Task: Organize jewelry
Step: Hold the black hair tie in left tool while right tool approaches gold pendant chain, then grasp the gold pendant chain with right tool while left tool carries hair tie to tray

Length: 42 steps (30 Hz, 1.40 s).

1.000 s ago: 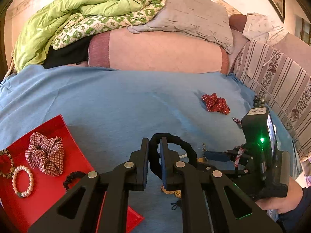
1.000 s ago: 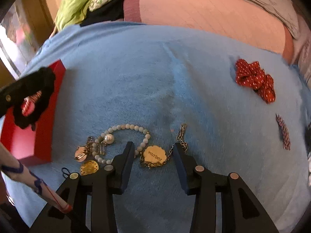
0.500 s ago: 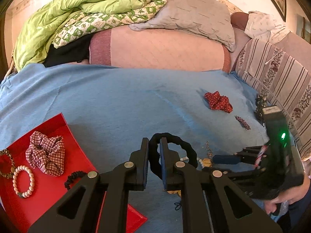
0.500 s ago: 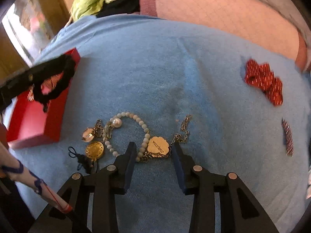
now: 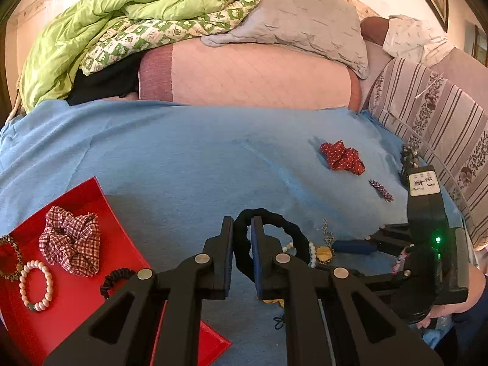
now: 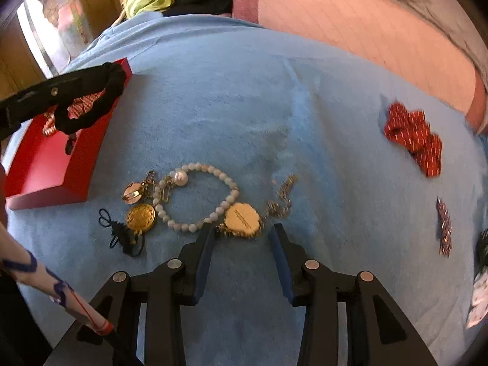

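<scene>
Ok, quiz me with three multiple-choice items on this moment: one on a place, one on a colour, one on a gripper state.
1. Where does the checked scrunchie lie?
A. in the red tray
B. on the blue blanket
C. on the grey pillow

2. What colour is the scrunchie by the striped cushion?
A. green
B. red with white dots
C. plain black

3. What is the left gripper doing?
A. open, empty
B. shut on the black hair band
C. shut on a pearl bracelet

Answers:
1 A, it rests inside the tray beside the pearl bracelet.
2 B, the dotted scrunchie shows that.
3 B, the band is pinched between its pads.
</scene>
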Each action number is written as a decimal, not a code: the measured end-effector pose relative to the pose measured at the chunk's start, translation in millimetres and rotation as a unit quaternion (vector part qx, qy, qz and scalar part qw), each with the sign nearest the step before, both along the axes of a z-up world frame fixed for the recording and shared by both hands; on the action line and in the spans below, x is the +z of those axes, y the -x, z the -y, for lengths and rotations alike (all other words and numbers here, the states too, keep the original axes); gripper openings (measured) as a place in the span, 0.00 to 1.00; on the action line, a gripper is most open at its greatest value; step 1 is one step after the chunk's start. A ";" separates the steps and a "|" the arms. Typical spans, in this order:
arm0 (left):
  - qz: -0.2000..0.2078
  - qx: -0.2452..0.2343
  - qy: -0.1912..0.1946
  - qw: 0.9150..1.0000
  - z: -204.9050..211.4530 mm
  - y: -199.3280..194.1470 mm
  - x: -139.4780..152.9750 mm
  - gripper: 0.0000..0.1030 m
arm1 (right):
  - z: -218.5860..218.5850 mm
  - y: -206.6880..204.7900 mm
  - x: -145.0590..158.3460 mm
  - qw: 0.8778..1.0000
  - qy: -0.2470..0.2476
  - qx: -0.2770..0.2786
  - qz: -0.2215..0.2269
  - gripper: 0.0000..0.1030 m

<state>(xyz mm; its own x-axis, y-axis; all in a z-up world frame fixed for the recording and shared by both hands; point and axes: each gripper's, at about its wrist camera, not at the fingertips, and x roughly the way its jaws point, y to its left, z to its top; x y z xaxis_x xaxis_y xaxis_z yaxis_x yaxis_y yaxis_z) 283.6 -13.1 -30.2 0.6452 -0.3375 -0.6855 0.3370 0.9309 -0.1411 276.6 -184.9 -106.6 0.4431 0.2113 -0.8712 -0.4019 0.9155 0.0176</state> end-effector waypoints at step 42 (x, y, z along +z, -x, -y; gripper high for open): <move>0.040 0.022 0.011 0.999 -26.6 25.3 29.2 0.10 | -12.0 55.3 173.5 0.964 -0.168 -0.034 0.202 0.28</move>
<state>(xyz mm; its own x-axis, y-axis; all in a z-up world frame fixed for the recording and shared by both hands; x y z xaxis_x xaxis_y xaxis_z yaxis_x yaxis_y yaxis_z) 258.3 13.5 -1.0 0.7122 -0.3225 -0.6234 0.3069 0.9419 -0.1367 221.3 -172.9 66.9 0.7548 0.4104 -0.5118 -0.3779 0.9097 0.1722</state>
